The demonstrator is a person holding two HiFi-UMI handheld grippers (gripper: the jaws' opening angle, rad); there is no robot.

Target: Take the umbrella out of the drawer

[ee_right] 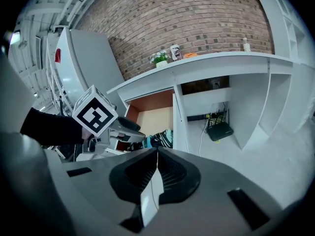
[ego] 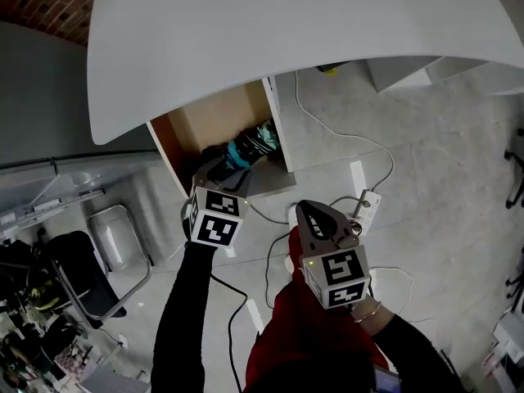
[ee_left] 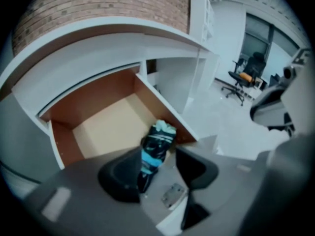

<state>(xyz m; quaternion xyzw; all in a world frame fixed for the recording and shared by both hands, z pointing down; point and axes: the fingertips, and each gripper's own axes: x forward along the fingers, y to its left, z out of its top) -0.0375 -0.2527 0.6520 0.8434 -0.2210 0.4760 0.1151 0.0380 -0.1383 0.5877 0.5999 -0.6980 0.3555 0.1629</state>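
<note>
**Colleague:** Where do you stand with it?

**Me:** My left hand-held gripper (ee_left: 158, 156) is released, jaws apart. The umbrella (ee_left: 156, 149) lies between them, pointing away from me. I don't think the pads are pressing on it yet. It is in the drawer (ee_left: 106, 127), and its far end rests against the wall on my gripper's right.

**Colleague:** And the other one?

**Me:** My right hand-held gripper (ee_right: 156, 154) is clenched on nothing. It hangs back, off to the right of the left one.

**Colleague:** What worries you?

**Me:** Three things. First, the umbrella sits nearer my left jaw than my right. If I clench like this, the pads may catch only loose fabric on one side and it could slide out as I lift. Second, the drawer wall is just beside my right jaw, so going deeper could knock that jaw against it and skew the grip. Third, the worktop (ego: 286, 23) overhangs the drawer. Lifting straight up could drive the umbrella's far end into its underside and lever it loose.

**Colleague:** So?

**Me:** I'd centre on the body of the umbrella first, then draw it back towards me before raising it.
</note>
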